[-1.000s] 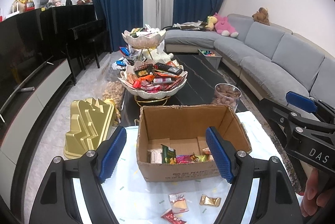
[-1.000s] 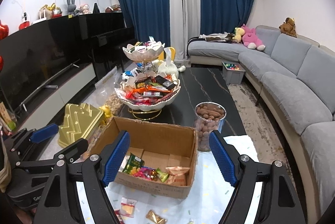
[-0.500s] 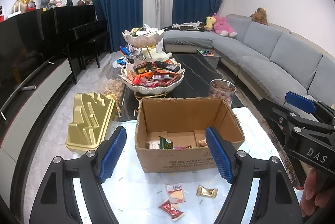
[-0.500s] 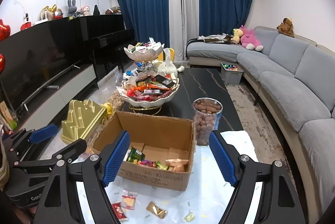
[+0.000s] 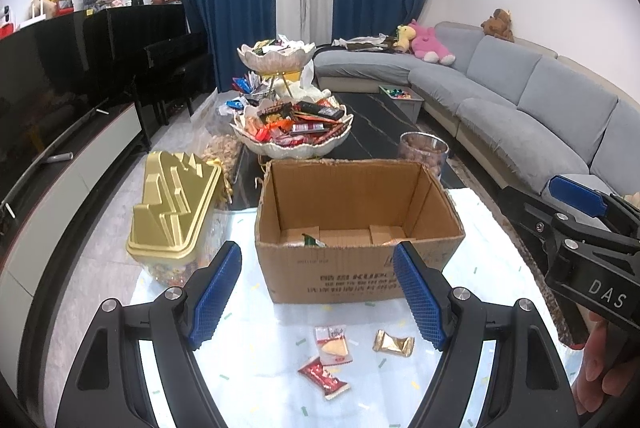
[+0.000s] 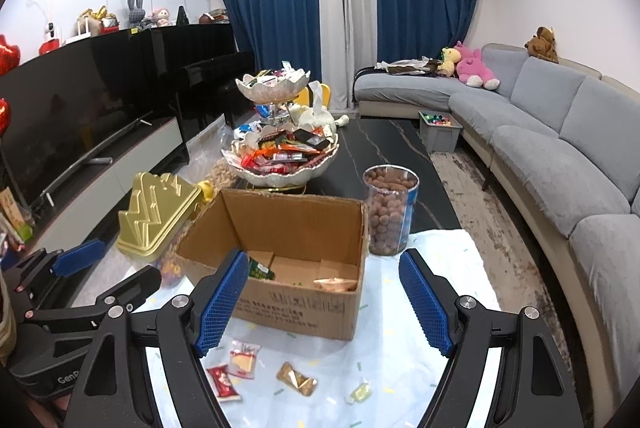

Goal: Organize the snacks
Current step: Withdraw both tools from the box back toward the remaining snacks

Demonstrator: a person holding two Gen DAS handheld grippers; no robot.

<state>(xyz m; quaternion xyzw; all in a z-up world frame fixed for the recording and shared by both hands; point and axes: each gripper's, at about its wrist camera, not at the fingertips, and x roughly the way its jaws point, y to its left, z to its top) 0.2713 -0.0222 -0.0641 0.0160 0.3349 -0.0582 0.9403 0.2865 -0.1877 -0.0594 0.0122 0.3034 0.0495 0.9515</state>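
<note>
An open cardboard box (image 5: 358, 270) (image 6: 296, 312) stands on the white cloth with a few snacks inside. In front of it lie a red packet (image 5: 323, 382) (image 6: 223, 383), a cracker packet (image 5: 333, 345) (image 6: 243, 359), a gold candy (image 5: 393, 343) (image 6: 296, 379) and a small yellow-green candy (image 6: 359, 393). My left gripper (image 5: 317, 297) is open and empty, held above the cloth in front of the box. My right gripper (image 6: 322, 302) is open and empty, near the box's right front; it also shows at the right of the left wrist view (image 5: 576, 196).
A gold tree-shaped lidded tub (image 5: 174, 212) (image 6: 158, 214) stands left of the box. A two-tier bowl stand full of snacks (image 5: 292, 132) (image 6: 280, 156) and a clear jar of nuts (image 6: 390, 214) stand behind it on the dark table. A grey sofa (image 6: 560, 156) is on the right.
Both grippers have drawn back and lower from the box, so less of its inside shows and the loose snacks on the cloth come into view. Both stay open.
</note>
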